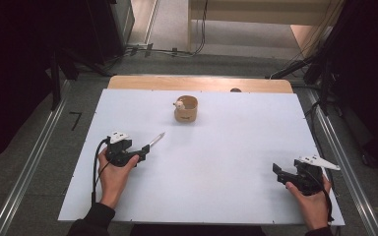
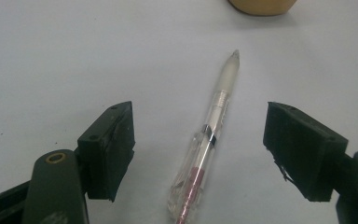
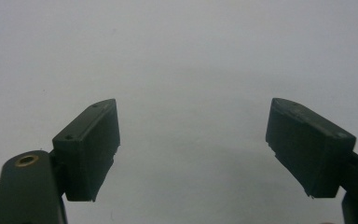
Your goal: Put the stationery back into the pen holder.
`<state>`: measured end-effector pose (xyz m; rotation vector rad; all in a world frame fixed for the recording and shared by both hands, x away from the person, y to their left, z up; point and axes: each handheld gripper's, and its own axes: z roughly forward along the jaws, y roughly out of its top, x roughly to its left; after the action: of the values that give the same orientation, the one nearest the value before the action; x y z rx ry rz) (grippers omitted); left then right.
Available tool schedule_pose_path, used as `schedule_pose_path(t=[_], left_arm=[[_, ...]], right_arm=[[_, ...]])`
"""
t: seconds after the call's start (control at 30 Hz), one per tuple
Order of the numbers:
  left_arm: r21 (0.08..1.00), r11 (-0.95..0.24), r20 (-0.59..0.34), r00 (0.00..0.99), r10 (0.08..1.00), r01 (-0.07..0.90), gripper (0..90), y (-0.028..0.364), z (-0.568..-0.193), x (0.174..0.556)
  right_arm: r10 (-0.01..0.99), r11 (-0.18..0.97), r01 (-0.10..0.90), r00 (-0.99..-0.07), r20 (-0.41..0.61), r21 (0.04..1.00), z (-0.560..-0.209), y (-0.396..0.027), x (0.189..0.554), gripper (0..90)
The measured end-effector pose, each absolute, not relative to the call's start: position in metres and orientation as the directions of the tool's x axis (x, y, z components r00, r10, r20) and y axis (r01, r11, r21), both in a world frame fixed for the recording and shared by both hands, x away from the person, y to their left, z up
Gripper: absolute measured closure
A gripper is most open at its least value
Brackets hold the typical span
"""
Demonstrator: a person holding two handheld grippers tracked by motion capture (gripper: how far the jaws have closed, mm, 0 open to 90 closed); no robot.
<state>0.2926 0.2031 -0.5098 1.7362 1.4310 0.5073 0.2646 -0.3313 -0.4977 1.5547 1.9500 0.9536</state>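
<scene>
The work in hand looks like the pickup of a pen [image 2: 205,140]: the left gripper [image 2: 198,154] sits low over the white table [image 1: 216,167] with the pen lying flat between its jaws, which stand wide apart, neither pad touching the barrel. The grasp is not yet made, and the next move, as I judge it, calls for the jaws to close squarely across the barrel, near its middle, so that the slim round body does not roll or slip out sideways. The pen has a clear plastic barrel with a reddish core inside, a thin dark band partway along, and a frosted whitish front that tapers to a point aimed toward a cup [image 1: 186,108] farther up the table. That cup is a short round one, tan like wood or cork, open at the top, with a small pale thing at its rim. The right gripper [image 1: 295,177] rests near the table's right edge, well apart from the pen, its jaws spread wide and holding nothing. The table surface is smooth and matte.
</scene>
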Motion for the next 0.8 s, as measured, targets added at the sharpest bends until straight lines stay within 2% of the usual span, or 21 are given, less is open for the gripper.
schedule_pose_path(t=[0.8], left_arm=[[0.773, -0.079, -0.162, 0.315, 0.935, 0.629, 33.5, 0.184, -0.51, 0.317]], right_arm=[[0.966, 0.122, 0.647, -0.251, 0.059, 0.752, -0.499, -0.331, 0.266, 15.9]])
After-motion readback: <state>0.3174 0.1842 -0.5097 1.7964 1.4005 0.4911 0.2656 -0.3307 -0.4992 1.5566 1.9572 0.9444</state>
